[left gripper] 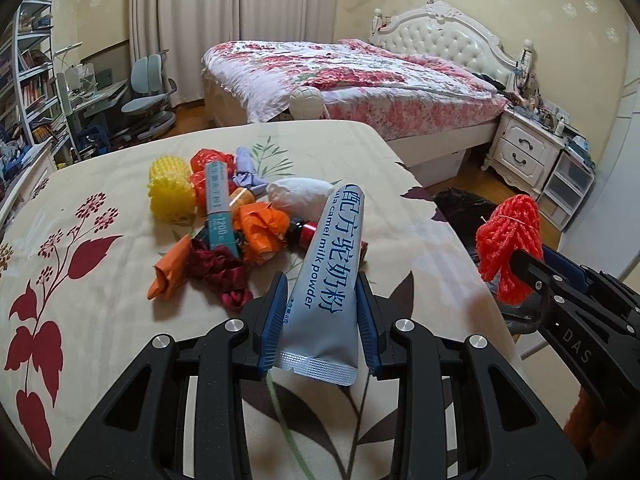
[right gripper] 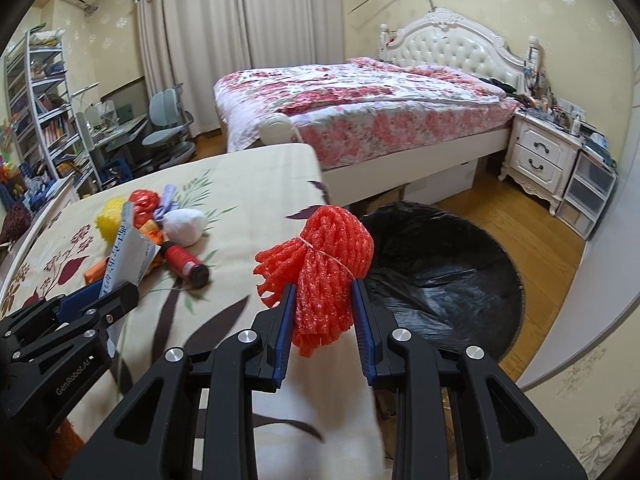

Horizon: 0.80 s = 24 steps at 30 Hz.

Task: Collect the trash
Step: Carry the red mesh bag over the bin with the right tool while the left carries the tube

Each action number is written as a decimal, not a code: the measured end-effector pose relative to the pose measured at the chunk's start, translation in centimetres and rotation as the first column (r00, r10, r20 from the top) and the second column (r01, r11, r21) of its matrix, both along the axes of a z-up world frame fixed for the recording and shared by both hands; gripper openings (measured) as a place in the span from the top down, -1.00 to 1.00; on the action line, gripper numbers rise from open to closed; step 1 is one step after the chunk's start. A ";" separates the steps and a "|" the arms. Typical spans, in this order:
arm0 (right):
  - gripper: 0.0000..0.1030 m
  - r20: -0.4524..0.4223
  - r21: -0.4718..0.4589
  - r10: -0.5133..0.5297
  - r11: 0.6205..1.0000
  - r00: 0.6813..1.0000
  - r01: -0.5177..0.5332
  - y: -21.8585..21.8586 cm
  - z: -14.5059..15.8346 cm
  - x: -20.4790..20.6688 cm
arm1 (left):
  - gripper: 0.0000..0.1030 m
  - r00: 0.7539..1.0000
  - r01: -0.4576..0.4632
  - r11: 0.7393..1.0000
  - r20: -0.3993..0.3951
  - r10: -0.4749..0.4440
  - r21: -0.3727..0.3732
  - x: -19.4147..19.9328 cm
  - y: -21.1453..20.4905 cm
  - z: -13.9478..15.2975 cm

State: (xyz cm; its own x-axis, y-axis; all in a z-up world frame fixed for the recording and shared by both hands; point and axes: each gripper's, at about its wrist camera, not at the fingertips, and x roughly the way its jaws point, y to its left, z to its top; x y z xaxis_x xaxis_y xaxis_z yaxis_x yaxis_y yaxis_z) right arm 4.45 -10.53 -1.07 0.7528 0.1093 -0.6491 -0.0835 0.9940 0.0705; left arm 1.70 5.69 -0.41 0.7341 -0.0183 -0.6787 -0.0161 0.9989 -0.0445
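Note:
My left gripper is shut on a pale blue milk-powder sachet, held upright above the floral-cloth table. My right gripper is shut on a red foam-net bundle at the table's right edge, beside a black-lined trash bin on the floor. More trash is piled on the table: a yellow foam net, a teal box, orange wrappers, a white wad and a small red bottle. In the right wrist view the left gripper shows at the left with the sachet.
A bed with a floral cover stands behind the table. A white nightstand and plastic drawers are at the right. A desk chair and bookshelves fill the left. Wooden floor surrounds the bin.

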 end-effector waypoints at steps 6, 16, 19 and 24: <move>0.44 0.001 -0.005 -0.070 0.998 0.998 0.070 -2.8 -0.5 1.1 | 0.36 0.999 0.042 0.999 0.006 -0.042 0.009 1.5 -2.4 0.1; 0.44 -0.005 -0.017 -0.146 0.989 0.989 0.146 -6.3 -1.3 3.4 | 0.36 0.993 0.120 0.992 0.012 -0.121 0.038 4.5 -7.5 -0.1; 0.44 -0.010 -0.019 -0.160 0.987 0.987 0.160 -7.0 -1.7 4.1 | 0.36 0.991 0.136 0.989 0.008 -0.136 0.052 5.4 -8.9 -0.5; 0.44 -0.027 0.004 -0.181 0.983 0.983 0.181 -8.6 -2.4 5.4 | 0.36 0.988 0.152 0.985 -0.010 -0.151 0.077 7.1 -11.2 -1.3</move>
